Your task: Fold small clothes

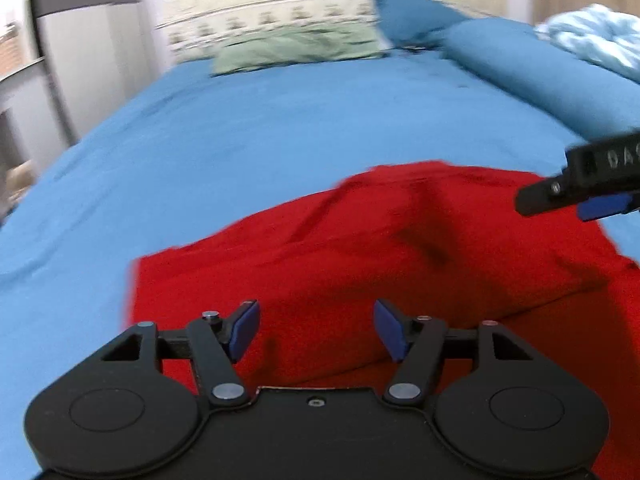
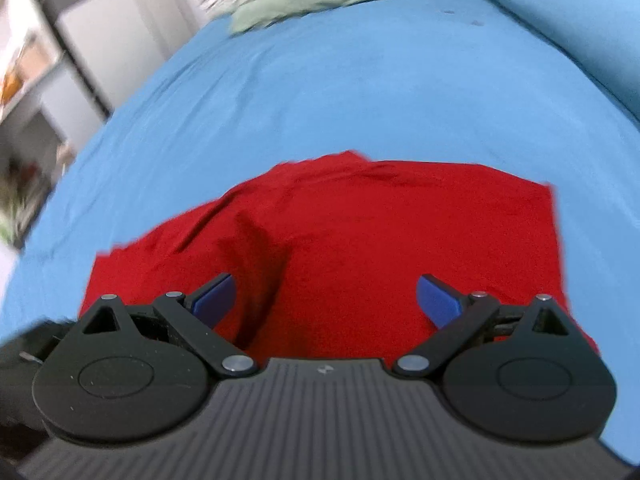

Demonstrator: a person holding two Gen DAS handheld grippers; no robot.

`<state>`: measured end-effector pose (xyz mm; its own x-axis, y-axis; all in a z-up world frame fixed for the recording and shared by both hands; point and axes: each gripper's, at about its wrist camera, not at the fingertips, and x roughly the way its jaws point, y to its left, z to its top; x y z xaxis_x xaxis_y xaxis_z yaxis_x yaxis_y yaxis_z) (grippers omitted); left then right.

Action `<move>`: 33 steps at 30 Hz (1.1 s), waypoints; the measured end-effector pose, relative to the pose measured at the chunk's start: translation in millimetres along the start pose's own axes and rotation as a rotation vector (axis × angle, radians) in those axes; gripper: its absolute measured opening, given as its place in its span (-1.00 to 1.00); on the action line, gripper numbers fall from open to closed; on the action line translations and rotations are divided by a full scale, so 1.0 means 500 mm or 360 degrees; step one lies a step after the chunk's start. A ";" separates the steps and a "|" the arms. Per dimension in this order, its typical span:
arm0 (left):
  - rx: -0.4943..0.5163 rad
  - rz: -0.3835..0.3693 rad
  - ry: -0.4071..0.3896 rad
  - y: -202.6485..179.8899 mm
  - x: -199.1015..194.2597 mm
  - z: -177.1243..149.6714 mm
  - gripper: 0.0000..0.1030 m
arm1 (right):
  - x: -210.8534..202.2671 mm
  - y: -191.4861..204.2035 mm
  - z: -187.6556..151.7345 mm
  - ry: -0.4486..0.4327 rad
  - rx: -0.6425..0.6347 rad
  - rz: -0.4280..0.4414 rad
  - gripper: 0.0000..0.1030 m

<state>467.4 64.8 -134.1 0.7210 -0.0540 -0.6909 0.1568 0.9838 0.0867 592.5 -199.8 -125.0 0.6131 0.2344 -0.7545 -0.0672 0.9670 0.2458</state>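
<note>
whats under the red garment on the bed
The red garment lies on the blue bedsheet, which shows all around it. A folded layer sits on top of its near part, so the cloth and sheet beneath are covered; anything else under there can't be seen.

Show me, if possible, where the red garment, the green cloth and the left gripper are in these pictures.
red garment (image 2: 400, 240), right wrist view, on its flat middle.
green cloth (image 1: 296, 50), left wrist view, on its middle, at the far end of the bed.
left gripper (image 1: 316, 330), left wrist view, midway between its open blue fingertips.
</note>
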 end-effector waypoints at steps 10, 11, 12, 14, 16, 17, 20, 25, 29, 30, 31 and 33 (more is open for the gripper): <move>-0.0117 0.0132 0.0104 0.098 0.013 -0.024 0.34 | 0.152 0.106 -0.030 0.0114 -0.0056 -0.0097 0.65; -0.0111 0.0131 0.0106 0.095 0.014 -0.024 0.34 | 0.150 0.096 -0.032 0.0101 -0.0006 -0.0085 0.63; -0.0106 0.0124 0.0108 0.097 0.017 -0.024 0.34 | 0.143 0.087 -0.034 0.0086 0.0023 -0.0084 0.56; -0.0108 0.0113 0.0110 0.101 -0.001 -0.043 0.33 | 0.131 0.077 -0.040 0.0081 0.0030 -0.0127 0.45; -0.0118 0.0098 0.0121 0.107 0.000 -0.047 0.33 | 0.113 0.057 -0.049 0.0080 0.0040 -0.0153 0.45; -0.0121 0.0096 0.0128 0.109 0.005 -0.046 0.33 | 0.103 0.045 -0.055 0.0081 0.0056 -0.0160 0.45; -0.0127 0.0084 0.0148 0.107 0.005 -0.057 0.34 | 0.077 0.017 -0.074 0.0091 0.0091 -0.0192 0.44; -0.0113 0.0075 0.0169 0.106 0.014 -0.067 0.34 | 0.061 -0.006 -0.082 0.0051 0.0167 -0.0099 0.45; -0.0121 0.0092 0.0173 0.111 0.016 -0.071 0.34 | 0.077 -0.015 -0.066 0.0032 0.0283 -0.0089 0.34; -0.0122 0.0104 0.0175 0.111 0.017 -0.072 0.34 | 0.082 -0.018 -0.062 0.0026 0.0304 -0.0093 0.11; -0.0123 0.0119 0.0179 0.111 0.017 -0.075 0.34 | 0.086 -0.019 -0.057 0.0023 0.0307 -0.0101 -0.24; -0.0110 0.0140 0.0185 0.107 0.015 -0.085 0.34 | 0.089 -0.016 -0.045 0.0019 0.0271 -0.0152 -0.55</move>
<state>452.7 124.2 -165.1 0.6462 0.0492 -0.7616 0.0465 0.9935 0.1037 602.5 -194.8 -174.4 0.6008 0.1444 -0.7862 0.1258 0.9542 0.2715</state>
